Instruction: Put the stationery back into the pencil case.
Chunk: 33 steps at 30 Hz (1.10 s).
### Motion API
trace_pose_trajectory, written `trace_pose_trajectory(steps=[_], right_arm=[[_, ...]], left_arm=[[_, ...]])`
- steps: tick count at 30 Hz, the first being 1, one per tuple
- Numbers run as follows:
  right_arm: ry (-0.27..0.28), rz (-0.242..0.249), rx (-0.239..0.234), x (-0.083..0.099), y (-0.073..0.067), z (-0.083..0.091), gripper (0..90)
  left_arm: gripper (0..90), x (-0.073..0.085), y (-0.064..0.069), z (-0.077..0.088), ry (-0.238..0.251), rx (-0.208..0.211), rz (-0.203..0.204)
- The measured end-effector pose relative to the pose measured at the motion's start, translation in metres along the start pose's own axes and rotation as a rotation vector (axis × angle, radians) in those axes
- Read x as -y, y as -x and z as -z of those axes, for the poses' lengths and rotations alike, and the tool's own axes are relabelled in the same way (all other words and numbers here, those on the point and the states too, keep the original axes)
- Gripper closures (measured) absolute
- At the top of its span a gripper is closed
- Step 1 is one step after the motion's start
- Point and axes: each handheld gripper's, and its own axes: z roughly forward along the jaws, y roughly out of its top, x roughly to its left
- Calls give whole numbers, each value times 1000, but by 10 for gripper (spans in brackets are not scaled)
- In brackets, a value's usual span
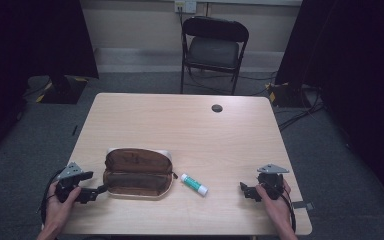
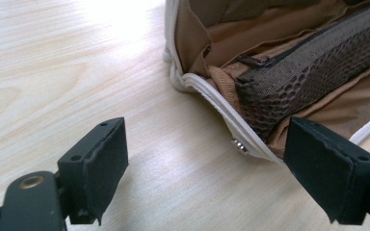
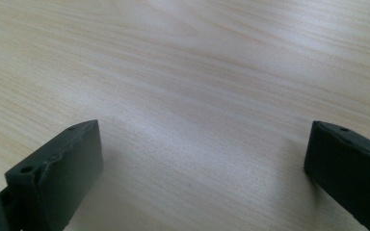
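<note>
In the left gripper view the pouch (image 2: 289, 72) runs off the top and right edges, so its far end is cut off. The right-hand pad (image 2: 330, 175) covers part of its white piped edge. The pouch's inner pocket is shadowed and its contents cannot be made out. In the high view both forearms are cut by the bottom edge. The print on the glue stick (image 1: 194, 184) is too small to read.

The pouch (image 1: 138, 173) lies open and flat on the near left part of the table (image 1: 180, 120). It is brown with tan lining. It has a textured brown inner panel with a grey zipper band and a dark zipper pull. A small metal snap sits on the white edge. The glue stick, white with a green band, lies just right of the pouch, not touching it.

The left gripper (image 1: 99, 190) sits at the pouch's near left corner. Its jaws are apart, with bare table between them and the pouch edge just past the right pad, so nothing is clamped. The right gripper (image 1: 246, 190) is near the right edge of the table, well apart from the glue stick. Its jaws are wide apart over bare wood.

A black chair (image 1: 214, 47) stands beyond the far side of the table. A dark round hole (image 1: 217, 108) is in the tabletop at its far right.
</note>
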Motion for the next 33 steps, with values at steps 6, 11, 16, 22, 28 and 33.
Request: trace_pose_trajectory(steps=[6,11,16,22,28,33], right_arm=[[0,0,0,0,0,0,0],[14,4,-4,-2,-4,1,130],[57,23,-29,-11,-16,4,163],[100,119,-131,-24,-44,9,222],[152,193,-223,-37,-72,14,275],[155,229,-298,-57,-95,8,333]], left_arm=[[165,7,-12,8,17,-49,62],[178,15,-16,3,-23,-127,52],[157,10,-16,-4,-63,-175,-8],[73,6,-21,-9,-80,-179,5],[50,5,-19,-11,-75,-213,40],[1,1,-19,-17,-86,-231,62]])
